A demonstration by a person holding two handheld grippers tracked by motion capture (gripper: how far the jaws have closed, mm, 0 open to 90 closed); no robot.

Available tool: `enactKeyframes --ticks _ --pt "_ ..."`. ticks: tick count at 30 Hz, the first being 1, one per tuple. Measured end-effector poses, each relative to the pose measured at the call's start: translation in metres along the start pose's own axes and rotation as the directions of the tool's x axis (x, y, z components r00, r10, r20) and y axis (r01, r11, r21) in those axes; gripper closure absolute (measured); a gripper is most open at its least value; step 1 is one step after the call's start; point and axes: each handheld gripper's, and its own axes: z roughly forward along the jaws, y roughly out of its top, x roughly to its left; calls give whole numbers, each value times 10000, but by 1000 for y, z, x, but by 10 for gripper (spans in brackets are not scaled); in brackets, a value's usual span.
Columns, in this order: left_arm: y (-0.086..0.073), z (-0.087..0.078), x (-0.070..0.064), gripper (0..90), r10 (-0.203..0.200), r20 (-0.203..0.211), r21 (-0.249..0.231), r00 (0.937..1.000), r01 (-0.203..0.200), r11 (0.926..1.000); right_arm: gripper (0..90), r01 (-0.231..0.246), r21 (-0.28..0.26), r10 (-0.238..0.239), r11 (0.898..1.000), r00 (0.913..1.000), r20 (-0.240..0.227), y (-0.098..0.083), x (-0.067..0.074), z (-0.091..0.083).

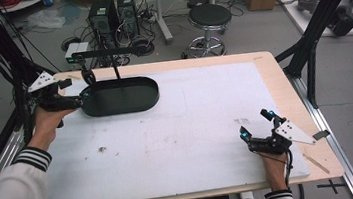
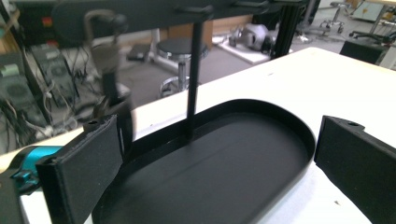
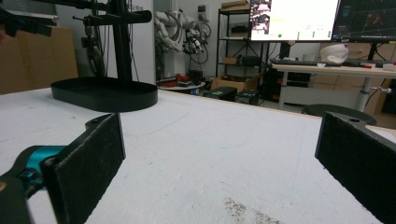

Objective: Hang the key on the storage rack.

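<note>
Left gripper wide open at the rim of the black stand's tray, right gripper parked

The left gripper (image 1: 84, 88) sits at the near-left end of the black oval tray (image 1: 129, 104), jaws spread apart with nothing pinched; in its own view the tray rim (image 2: 299, 128) runs between the two black pads (image 2: 86, 172), which seems a line-up for taking the rim or a let-go of it. Straight ahead of those jaws the thin upright post (image 2: 194, 79) rises from the tray floor to a crossbar (image 1: 103, 52) overhead, and a dark hook (image 2: 105, 28) hangs off to the jaws' left, too blurred to name further. The right gripper (image 1: 255, 126) rests low on the white table (image 1: 193, 128), well apart from the tray, jaws spread and empty, likely just waiting. Far beyond its jaws a lit monitor (image 3: 294, 18) shows text too small to read; no brand or label is legible anywhere.
</note>
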Motion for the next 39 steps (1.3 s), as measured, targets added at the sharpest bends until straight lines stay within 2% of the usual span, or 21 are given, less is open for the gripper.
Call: enactKeyframes --ticks 1,3,6,9,12,15,20,22,25,28,30,33,34,39 --pt "-2 -5 -5 17 51 113 -128 9999 -50 9999 5 -2 -17 2 10000 10000 -2 0 0 0" --pt "-7 -13 -13 17 -102 364 -200 9993 110 9997 5 18 -40 -18 10000 10000 5 0 0 0" --pt "-18 -24 -25 17 -42 577 -440 9983 68 9990 5 15 -39 -15 10000 10000 1 0 0 0" --pt "-31 -34 -38 17 69 556 -578 9984 -37 9983 5 150 -45 -150 9999 9999 27 0 0 0" --pt "-45 -47 -54 17 352 549 -971 9979 -298 9948 5 157 -16 -156 9999 9999 13 0 1 1" --pt "-62 -59 -66 17 36 644 -1386 9979 54 9903 5 137 -22 -137 9999 9999 21 0 1 1" --pt "-86 -72 -82 17 97 598 -1524 9982 -5 9883 5 165 48 -165 9999 9999 25 0 2 1" --pt "-93 -76 -85 17 190 507 -1549 9985 -110 9879 5 201 27 -201 9998 9998 34 0 1 1" --pt "-107 -80 -87 17 -69 488 -1675 9988 150 9858 5 254 -2 -254 9997 9997 23 0 1 1" --pt "-118 -83 -90 17 -36 297 -1925 9996 92 9812 5 225 73 -225 9997 9997 0 0 2 1" --pt "-120 -85 -91 17 120 292 -2166 9995 -54 9763 5 250 97 -250 9996 9997 24 0 3 1" --pt "-122 -87 -91 17 35 149 -2488 9999 3 9686 5 458 54 -458 9989 9990 5 0 2 2" --pt "-123 -87 -91 17 -22 77 -2533 10000 41 9674 5 358 126 -359 9993 9994 6 0 3 1" --pt "-123 -88 -94 17 148 -81 -2629 9999 -164 9647 5 507 193 -507 9985 9987 9 1 5 2"
